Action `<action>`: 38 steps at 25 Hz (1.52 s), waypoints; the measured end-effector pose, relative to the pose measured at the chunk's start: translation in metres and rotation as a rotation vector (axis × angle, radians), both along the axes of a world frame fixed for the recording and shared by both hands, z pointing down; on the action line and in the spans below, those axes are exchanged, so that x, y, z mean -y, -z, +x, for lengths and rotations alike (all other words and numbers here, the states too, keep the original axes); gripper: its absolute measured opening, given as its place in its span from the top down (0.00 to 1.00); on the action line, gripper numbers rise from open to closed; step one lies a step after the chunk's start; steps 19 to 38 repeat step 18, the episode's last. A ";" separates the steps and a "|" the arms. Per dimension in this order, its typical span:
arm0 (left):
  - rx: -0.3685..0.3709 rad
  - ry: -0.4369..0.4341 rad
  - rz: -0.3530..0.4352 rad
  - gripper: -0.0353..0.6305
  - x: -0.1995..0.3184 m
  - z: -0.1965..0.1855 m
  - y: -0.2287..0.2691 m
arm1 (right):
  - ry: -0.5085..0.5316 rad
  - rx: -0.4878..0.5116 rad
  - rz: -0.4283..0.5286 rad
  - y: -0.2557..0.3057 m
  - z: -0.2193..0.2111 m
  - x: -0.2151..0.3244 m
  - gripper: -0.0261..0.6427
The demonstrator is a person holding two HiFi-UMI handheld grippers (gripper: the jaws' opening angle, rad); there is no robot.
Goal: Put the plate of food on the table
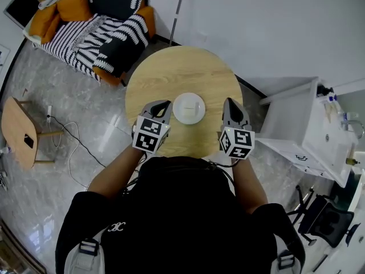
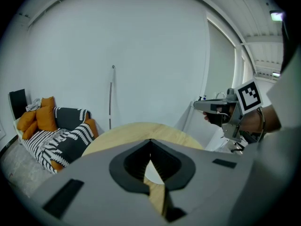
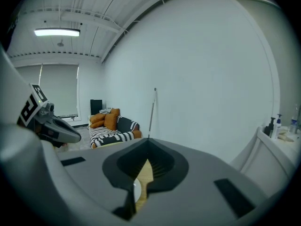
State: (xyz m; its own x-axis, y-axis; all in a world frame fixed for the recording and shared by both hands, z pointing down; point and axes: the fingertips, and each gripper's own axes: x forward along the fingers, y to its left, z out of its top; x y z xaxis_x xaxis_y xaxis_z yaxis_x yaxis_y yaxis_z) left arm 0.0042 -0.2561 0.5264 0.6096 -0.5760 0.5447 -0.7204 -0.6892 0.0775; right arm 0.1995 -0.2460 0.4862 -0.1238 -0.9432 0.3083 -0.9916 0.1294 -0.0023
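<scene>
— Tool states?
— Left tool [image 1: 162,108] and right tool [image 1: 232,108]: both pinched closed, empty.
— Desk [image 1: 171,67]?
— Carries the plate of food [image 1: 189,108] at centre, tools at its 9 and 3 o'clock; placement apparently complete, so no grip needed.

White walls [image 1: 268,21] close the room, with a thin pole [image 1: 178,7] leaning against one. The floor [image 1: 80,96] is glossy grey marble-look tile, and cables [image 1: 74,133] trail across it. A sofa [image 1: 108,36] in black-and-white stripes carries orange cushions [image 1: 71,4]. A small wooden side table [image 1: 20,131] stands well apart from it. A white cabinet [image 1: 316,127] has bottles [image 1: 326,91] on top and a black office chair [image 1: 322,221] near it. A ceiling strip light [image 3: 56,32] glows above a window [image 3: 59,91].
</scene>
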 end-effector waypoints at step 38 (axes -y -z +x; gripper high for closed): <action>0.006 -0.019 -0.012 0.94 -0.001 -0.002 -0.005 | 0.011 0.026 -0.031 -0.006 -0.010 -0.005 0.95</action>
